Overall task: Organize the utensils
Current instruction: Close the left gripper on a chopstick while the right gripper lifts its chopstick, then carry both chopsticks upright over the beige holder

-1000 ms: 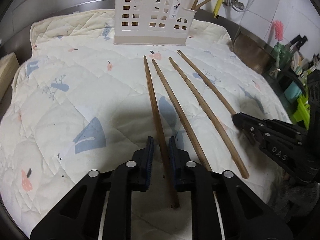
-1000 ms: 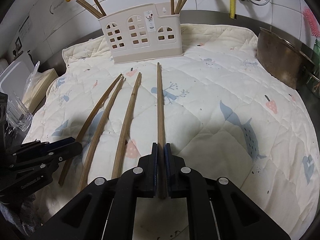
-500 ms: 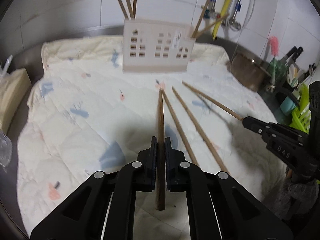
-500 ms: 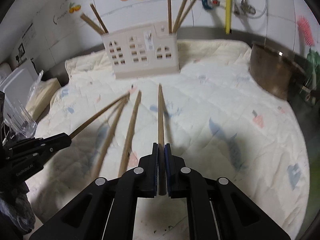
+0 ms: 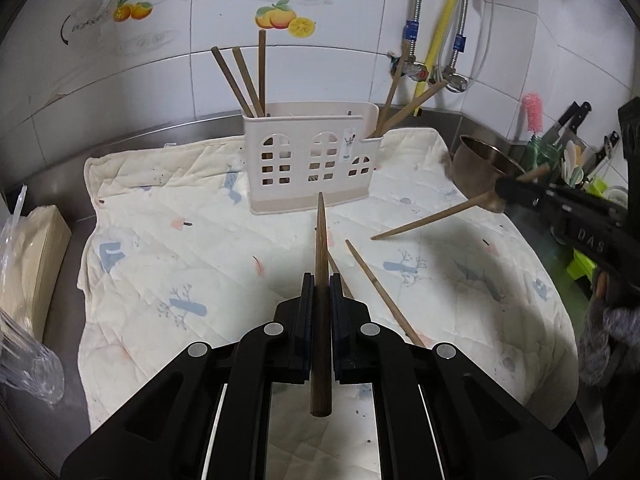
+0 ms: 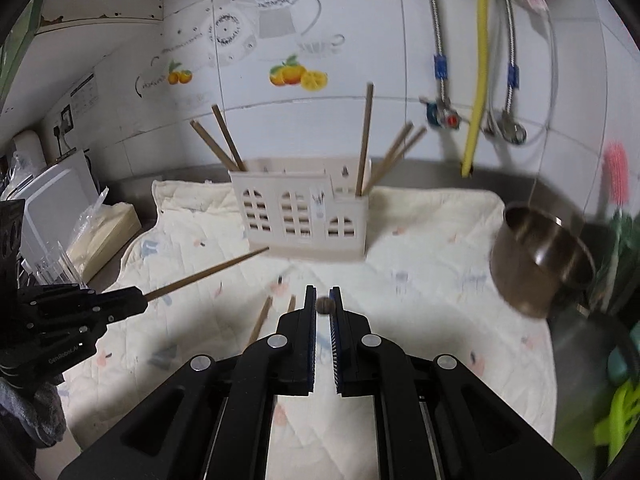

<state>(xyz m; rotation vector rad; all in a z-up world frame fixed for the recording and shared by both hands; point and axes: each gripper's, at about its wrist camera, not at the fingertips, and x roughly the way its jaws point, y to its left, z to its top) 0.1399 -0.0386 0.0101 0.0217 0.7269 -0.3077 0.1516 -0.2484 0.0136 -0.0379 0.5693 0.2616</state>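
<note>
- Two grippers are each carrying a chopstick above the quilted mat (image 5: pixel 168 240) on the worktop.
- The left gripper (image 5: pixel 321 292) is pinching a dark chopstick (image 5: pixel 321 264) between its jaws; the stick is running straight forward, its tip pointing toward the front of the cream utensil holder (image 5: pixel 312 160).
- In the right wrist view the same left gripper (image 6: pixel 132 300) is showing at the left edge, its stick (image 6: pixel 208 272) slanting up toward the holder's base.
- The right gripper (image 6: pixel 324 308) is gripping a second chopstick (image 6: pixel 325 305), seen end-on as a round brown butt between the jaw tips; the jaws are closed against it.
- From the left wrist view, the right gripper (image 5: pixel 508 194) is sitting at the right, its light chopstick (image 5: pixel 432 218) angling down and left, its tip hanging over the mat.
- Two more chopsticks (image 5: pixel 380 288) are lying on the mat just right of the left gripper, one partly hidden behind it.
- The holder is standing at the far side of the mat, with three sticks (image 5: pixel 248 80) leaning in its left compartment and others (image 5: pixel 404 104) in the right one.
- A metal pot (image 6: pixel 540 256) is resting at the mat's right edge.
</note>
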